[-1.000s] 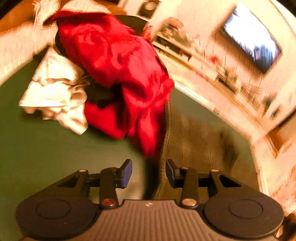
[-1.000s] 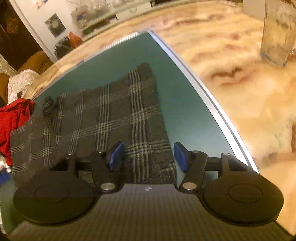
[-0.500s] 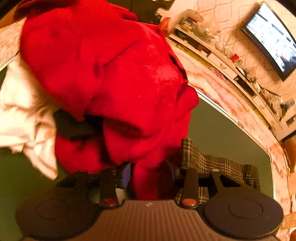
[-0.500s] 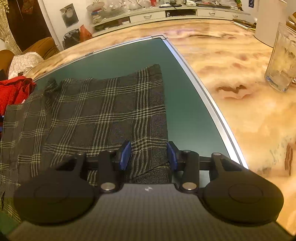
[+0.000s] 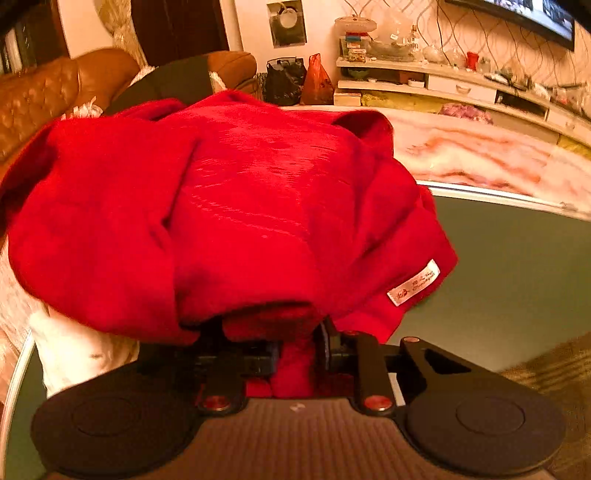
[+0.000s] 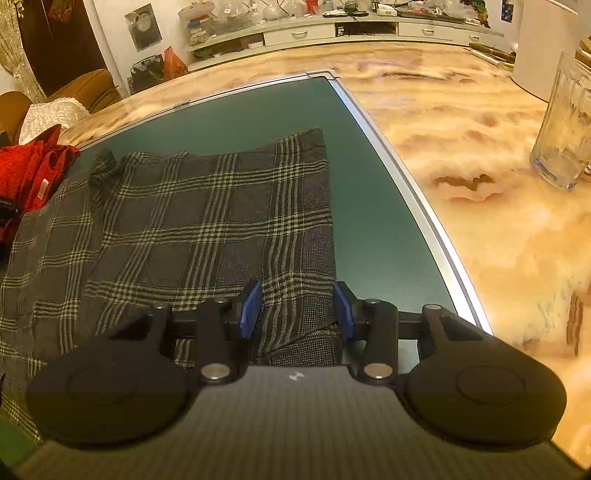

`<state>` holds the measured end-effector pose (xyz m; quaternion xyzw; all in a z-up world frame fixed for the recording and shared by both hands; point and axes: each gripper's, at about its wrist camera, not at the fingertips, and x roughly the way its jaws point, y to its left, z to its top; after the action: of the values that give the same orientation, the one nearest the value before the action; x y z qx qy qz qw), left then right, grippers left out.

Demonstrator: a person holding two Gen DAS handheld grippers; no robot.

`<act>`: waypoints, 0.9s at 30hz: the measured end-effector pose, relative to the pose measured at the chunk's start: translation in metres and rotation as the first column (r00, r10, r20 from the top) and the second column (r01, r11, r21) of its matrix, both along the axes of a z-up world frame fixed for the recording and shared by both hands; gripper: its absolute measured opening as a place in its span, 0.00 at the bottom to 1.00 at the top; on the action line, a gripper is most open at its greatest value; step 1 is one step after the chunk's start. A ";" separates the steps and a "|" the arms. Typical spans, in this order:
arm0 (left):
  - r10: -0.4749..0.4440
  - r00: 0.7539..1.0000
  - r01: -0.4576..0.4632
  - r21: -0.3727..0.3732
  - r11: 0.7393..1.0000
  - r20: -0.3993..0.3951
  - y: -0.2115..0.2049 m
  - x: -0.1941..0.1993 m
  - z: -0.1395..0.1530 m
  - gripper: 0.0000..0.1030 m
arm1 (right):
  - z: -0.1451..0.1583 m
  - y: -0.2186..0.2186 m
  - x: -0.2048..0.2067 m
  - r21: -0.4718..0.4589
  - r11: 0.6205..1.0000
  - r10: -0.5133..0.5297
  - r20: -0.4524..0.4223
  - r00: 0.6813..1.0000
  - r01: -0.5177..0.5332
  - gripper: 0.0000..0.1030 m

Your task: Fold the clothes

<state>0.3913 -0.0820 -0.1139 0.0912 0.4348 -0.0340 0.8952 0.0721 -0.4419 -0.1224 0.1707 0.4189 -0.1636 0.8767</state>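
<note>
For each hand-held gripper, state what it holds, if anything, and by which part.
The left hand-held gripper pinches a low fold of the red garment. The right hand-held gripper is open, straddling the plaid cloth's near corner, holding nothing.

From where I sit, the room glows in warm, yellowish indoor light. The table (image 6: pixel 443 122) has an orange-veined marble top with a dark green inset panel (image 6: pixel 373 206) framed by a silver strip. Along the far wall I see a long low white cabinet (image 6: pixel 332 31) with drawers, its top crowded with glassware and small clutter. A framed picture (image 5: pixel 287 23) hangs on the pale wall beside a dark doorway (image 5: pixel 177 29). A brown leather sofa (image 5: pixel 44 92) stands at my left view's edge, a wall-mounted television (image 5: pixel 532 14) at upper right. Black and orange bags (image 5: pixel 303 79) sit on the floor by the cabinet.
</note>
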 end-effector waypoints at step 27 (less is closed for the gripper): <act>-0.116 0.993 0.114 -0.141 0.983 -0.008 -0.030 -0.084 0.013 0.70 | 0.025 -0.016 0.119 -0.123 0.992 -0.023 -0.033 0.999 0.019 0.58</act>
<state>0.3074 -0.1116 -0.1006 0.0527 0.4327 -0.1168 0.8924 0.1910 -0.4578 -0.0975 0.1179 0.4215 -0.2011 0.8764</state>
